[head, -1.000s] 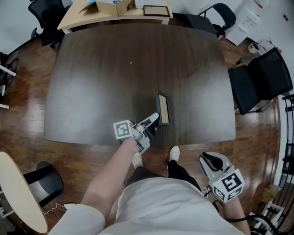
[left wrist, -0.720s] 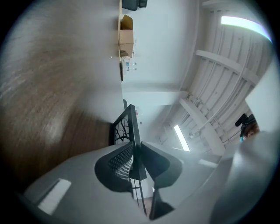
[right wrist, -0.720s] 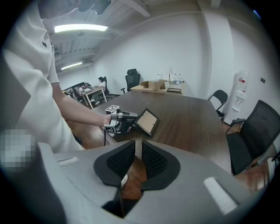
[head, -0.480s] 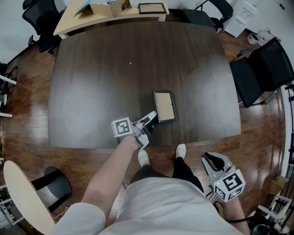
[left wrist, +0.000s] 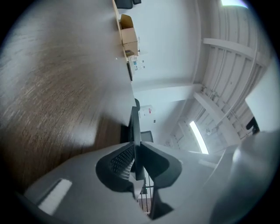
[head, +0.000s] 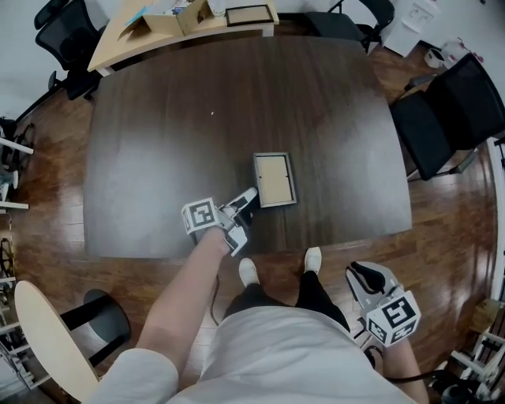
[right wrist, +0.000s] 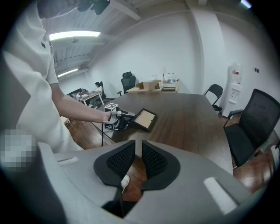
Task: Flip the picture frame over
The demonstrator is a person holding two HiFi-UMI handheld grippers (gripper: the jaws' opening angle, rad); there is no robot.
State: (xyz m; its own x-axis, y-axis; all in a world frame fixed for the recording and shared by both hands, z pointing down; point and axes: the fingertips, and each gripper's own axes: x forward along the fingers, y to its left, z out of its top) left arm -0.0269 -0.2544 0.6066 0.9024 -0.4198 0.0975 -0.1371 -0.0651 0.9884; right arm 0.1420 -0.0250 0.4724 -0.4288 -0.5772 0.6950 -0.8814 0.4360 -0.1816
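Note:
The picture frame (head: 274, 180) has a dark rim and a tan face turned up, and it lies nearly flat on the dark wooden table (head: 181, 110) near the front edge. My left gripper (head: 245, 199) is shut on the frame's near left edge. In the left gripper view the thin frame edge (left wrist: 135, 127) stands pinched between the pads of my left gripper (left wrist: 136, 159). My right gripper (head: 360, 275) hangs off the table by the person's right hip, shut on nothing. From the right gripper view my right gripper (right wrist: 138, 155) looks across at the frame (right wrist: 145, 118) and the left gripper (right wrist: 126, 116).
Black office chairs (head: 450, 118) stand along the table's right side. A light wooden desk (head: 126, 31) at the far end holds cardboard boxes and another framed picture (head: 248, 14). A round pale tabletop (head: 39, 339) sits at the lower left over the wood floor.
The frame stood on edge a second ago; it has since tipped down to lie nearly flat, tan face up. My left gripper shifted slightly left with it. The right gripper stayed put.

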